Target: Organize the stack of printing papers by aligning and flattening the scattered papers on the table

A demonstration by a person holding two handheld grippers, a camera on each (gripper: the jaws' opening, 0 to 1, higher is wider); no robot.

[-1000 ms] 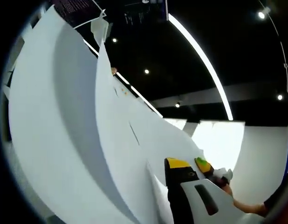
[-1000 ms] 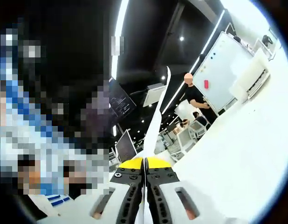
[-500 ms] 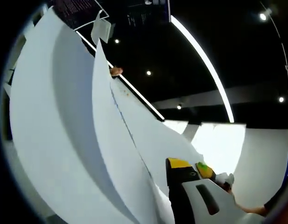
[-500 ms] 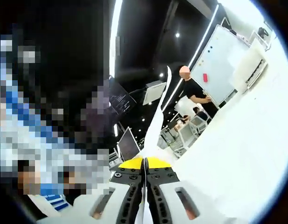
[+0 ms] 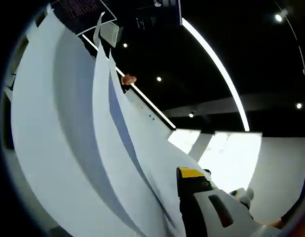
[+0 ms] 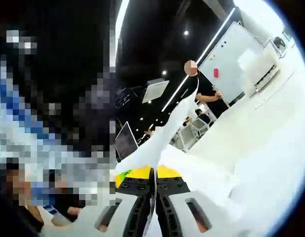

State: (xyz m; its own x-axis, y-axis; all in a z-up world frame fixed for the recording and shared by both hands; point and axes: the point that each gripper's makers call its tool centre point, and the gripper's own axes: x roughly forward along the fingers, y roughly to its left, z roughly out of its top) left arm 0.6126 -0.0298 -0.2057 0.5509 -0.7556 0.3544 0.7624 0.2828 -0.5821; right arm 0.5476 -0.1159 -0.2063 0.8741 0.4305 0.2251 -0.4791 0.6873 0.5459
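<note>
The white printing papers (image 5: 68, 143) stand on edge in the left gripper view, fanned into several curved sheets that sweep from the bottom up to the top left. My left gripper (image 5: 178, 175) grips their lower edge; one yellow-tipped jaw shows, while the sheets hide the other. In the right gripper view my right gripper (image 6: 153, 172) is shut, yellow tips together, on a sheet of the papers (image 6: 167, 133) that rises from the jaws and bends to the right. The left gripper's green tip (image 6: 123, 176) peeks out beside the right gripper.
The white table (image 6: 271, 138) spreads along the right. Behind it stand a whiteboard (image 6: 231, 61), a person (image 6: 199, 94), chairs and a monitor (image 6: 124, 140). Above are a dark ceiling and a light strip (image 5: 216, 64).
The sheets in the left gripper view have fanned further apart, with a shadowed gap opening between them. In the right gripper view the held sheet has flopped over to the right.
</note>
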